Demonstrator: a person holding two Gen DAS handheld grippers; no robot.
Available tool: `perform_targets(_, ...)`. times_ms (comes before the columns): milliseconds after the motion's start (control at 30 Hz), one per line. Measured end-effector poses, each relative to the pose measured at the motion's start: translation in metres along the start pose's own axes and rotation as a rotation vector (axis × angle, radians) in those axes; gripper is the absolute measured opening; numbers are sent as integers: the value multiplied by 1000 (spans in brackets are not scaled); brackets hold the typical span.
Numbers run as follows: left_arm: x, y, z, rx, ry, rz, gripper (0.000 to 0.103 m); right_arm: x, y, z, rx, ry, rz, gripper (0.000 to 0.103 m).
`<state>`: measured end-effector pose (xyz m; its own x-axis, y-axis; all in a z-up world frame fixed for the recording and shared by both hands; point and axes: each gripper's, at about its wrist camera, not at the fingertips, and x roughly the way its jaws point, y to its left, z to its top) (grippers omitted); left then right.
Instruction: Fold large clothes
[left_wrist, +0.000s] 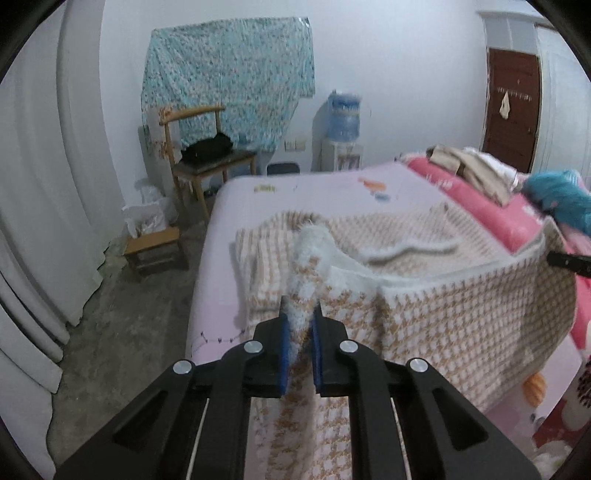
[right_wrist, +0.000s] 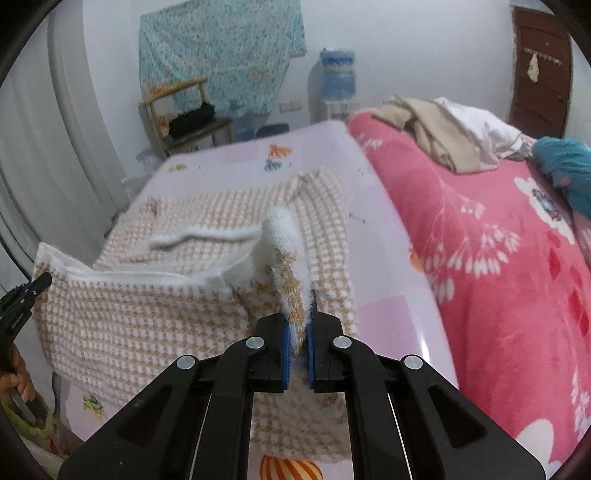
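Houndstooth garment (left_wrist: 461, 314), tan-and-white with fuzzy white trim, hangs pinched between both tongs.

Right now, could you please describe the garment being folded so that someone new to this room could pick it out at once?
Start at the bed with the pale pink sheet. The garment lies across its near end, its edge pinched up by the left gripper and right gripper. Unlike the plain beige and white clothes heaped on the red blanket, it is tan-and-white houndstooth with fluffy white trim.
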<state>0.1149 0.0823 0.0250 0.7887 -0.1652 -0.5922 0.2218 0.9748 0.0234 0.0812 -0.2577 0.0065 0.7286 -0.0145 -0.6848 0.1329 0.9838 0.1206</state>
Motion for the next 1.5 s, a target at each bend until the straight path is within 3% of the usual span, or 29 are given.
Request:
perform_targets(200, -11, 3, 41, 9, -104, -24, 10, -15, 2, 36, -26, -104, 12, 5)
perform_targets(300, -8, 6, 71, 14, -161, -24, 10, -12, 3, 69, -57, -165, 23, 5)
perform_targets(400, 12, 13, 107, 33, -205, -4, 9, -4, 2, 101, -73, -213, 41, 5)
perform_targets(500, 46, 24, 138, 27, -196, 4, 9, 21, -2, 141, -72, -236, 67, 5)
perform_targets(600, 89, 36, 158, 18, -140, 10, 9, 70, -5, 178, -65, -199, 99, 5)
perform_targets(700, 150, 47, 165, 0, -26, 15, 10, 130, -7, 195, -56, -106, 117, 5)
perform_targets(867, 251, 67, 145, -79, 223, -11, 11, 226, -25, 186, 8, 107, 166, 8)
perform_targets(967, 286, 78, 130, -140, 328, -43, 19, 253, -41, 177, 71, 178, 183, 26)
perform_targets(1000, 291, 82, 128, -164, 347, -54, 22, 256, -51, 174, 103, 183, 199, 40)
perform_targets(1033, 294, 88, 127, -204, 354, -74, 25, 256, -59, 172, 131, 182, 217, 49)
perform_targets(1133, 294, 111, 124, -322, 337, -95, 49, 253, -86, 168, 237, 178, 276, 60)
perform_targets(1267, 280, 146, 121, -536, 298, -138, 53, 239, -118, 165, 359, 145, 298, 61)
perform_targets(1367, 262, 152, 126, -553, 264, -130, 53, 220, -136, 163, 426, 107, 291, 62)
perform_targets(1500, 215, 130, 129, -475, 230, -160, 56, 177, -133, 157, 405, 58, 263, 62)
